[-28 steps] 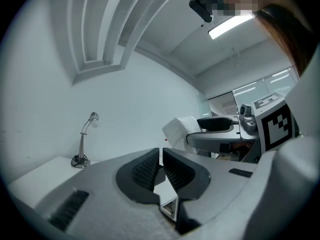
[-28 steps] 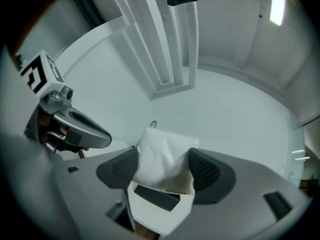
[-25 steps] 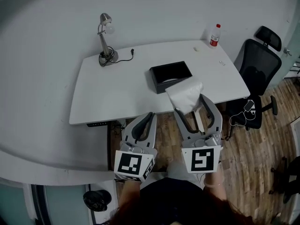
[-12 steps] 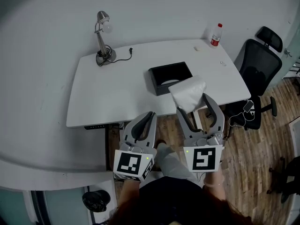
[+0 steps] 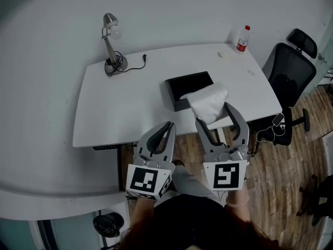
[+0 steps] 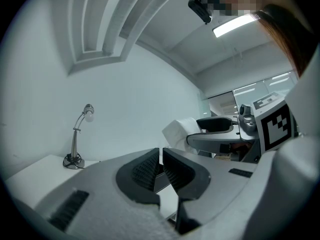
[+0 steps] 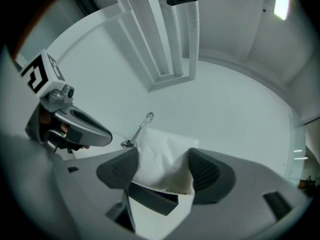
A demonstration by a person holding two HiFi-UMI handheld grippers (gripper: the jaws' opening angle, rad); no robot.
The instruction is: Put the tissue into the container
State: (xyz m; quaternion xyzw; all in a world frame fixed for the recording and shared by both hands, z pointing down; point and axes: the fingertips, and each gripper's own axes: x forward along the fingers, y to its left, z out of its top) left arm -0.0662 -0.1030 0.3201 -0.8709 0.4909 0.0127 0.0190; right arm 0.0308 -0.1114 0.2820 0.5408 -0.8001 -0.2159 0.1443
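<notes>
An office: white desk (image 5: 119, 103), desk lamp (image 5: 111, 43), black swivel chair (image 5: 289, 74).

Room inventory, as I read it from my station:

- Wall (image 5: 177, 9) – pale grey-white, plain, behind the far edge of the desk.
- Desk (image 5: 122, 105) – white top with rounded corners, centre of the room.
- Desk lamp (image 5: 110, 40) – silver, on a round base at the far left corner, with its black cord (image 5: 136, 64) trailing right.
- Bottle (image 5: 242, 38) – white with a red cap, far right corner.
- Office chair (image 5: 289, 72) – black, with a headrest, right of the desk.
- Floor (image 5: 276, 176) – brown wood planks, near and right; loose cables (image 5: 270, 129) lie by the chair base.
- Ceiling strip light (image 6: 235, 25) – lit, seen in the left gripper view.
- Glazed panels (image 6: 250, 91) – bright, far right in that view.
</notes>
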